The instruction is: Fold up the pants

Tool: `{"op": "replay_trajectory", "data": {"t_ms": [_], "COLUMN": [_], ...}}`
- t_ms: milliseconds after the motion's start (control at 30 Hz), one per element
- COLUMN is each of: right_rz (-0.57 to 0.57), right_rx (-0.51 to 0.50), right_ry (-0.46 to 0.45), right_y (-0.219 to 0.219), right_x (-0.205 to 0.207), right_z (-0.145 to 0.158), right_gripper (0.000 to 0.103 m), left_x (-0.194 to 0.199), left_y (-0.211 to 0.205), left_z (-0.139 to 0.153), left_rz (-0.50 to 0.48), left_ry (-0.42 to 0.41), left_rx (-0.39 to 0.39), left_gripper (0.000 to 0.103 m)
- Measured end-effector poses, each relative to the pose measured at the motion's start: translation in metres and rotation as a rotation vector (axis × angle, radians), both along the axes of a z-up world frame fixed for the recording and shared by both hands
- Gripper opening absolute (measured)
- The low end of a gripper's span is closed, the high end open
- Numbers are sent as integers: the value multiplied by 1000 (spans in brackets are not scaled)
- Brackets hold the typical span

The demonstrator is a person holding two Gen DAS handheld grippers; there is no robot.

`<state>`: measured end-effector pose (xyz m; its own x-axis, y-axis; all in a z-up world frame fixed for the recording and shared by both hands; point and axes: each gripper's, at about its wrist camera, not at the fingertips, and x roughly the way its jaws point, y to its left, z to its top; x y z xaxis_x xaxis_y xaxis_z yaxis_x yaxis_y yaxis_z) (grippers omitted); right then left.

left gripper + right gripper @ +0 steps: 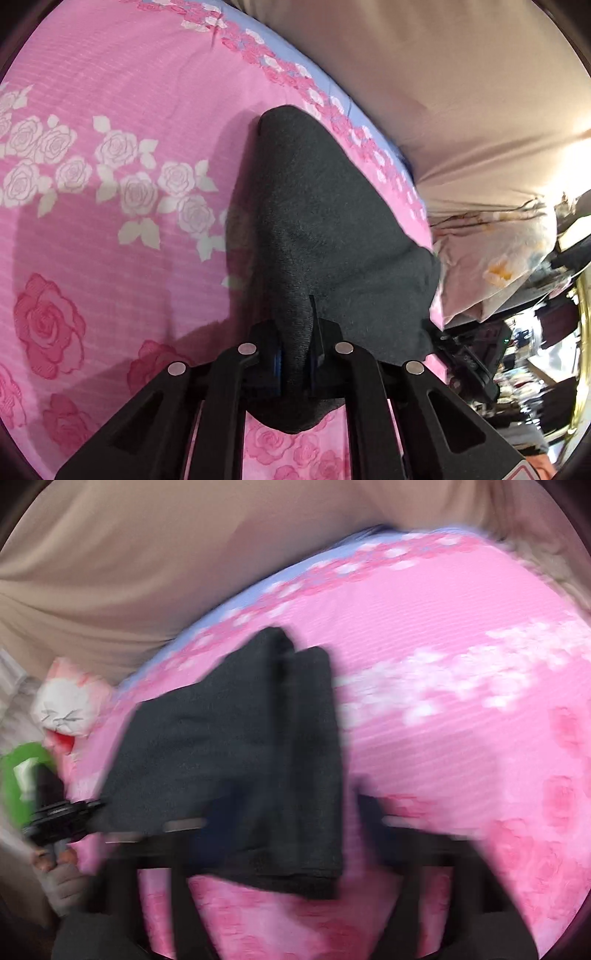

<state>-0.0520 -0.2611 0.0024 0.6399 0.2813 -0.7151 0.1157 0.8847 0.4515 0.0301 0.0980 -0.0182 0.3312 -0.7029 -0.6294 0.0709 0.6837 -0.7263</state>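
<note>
Dark grey pants (332, 229) lie partly folded on a pink rose-print bedsheet (110, 221). My left gripper (295, 362) is shut on a bunched edge of the pants, and the cloth runs away from it toward the bed's far edge. In the right wrist view, which is motion-blurred, the pants (236, 760) show as folded layers across the sheet (461, 738). My right gripper (288, 834) stands wide around the cloth, its fingers (373, 812) spread apart and not pinching it. The left gripper (62, 816) shows at the pants' left end.
A beige sheet (461, 92) lies beyond the bed's far edge. A floral pillow (491, 266) and room clutter lie at the right. A cat-face plush (66, 709) sits at the left of the bed. The person's hand (55, 867) holds the left gripper's green handle (18, 775).
</note>
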Motion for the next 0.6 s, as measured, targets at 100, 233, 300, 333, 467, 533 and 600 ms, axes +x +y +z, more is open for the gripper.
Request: {"op": "replay_trajectory", "data": {"t_ms": [100,233,300,333,467,533,600], "right_rz": [29,73,51,8,-95,-49,40], "right_rx": [-3,1,-42,-90,-76,-137,-154], "right_ry": [-74,-118,-30,16,-17,-121,-198], "right_y": [12,34,38,34,19,39,67], "right_x": [-7,-29,-34,-38,-59,-57,-45], "right_z": [35,60,32,18,20,56,86], "right_gripper": [18,18,25,26,23,22,22], "left_x": [-1,-16,-25,-29,-47,-46,-38], "left_y": [1,16,27,31,40,32,16], "left_z": [27,62,49,36,46,81,107], "left_rz": [-13,2,4,4,58,88,76], "left_ry": [-63,-131,-80,-40,-97,-212,-299], "left_rx": [23,149,195,240,365,391,372], "left_gripper": [7,7,12,15,15,20,40]}}
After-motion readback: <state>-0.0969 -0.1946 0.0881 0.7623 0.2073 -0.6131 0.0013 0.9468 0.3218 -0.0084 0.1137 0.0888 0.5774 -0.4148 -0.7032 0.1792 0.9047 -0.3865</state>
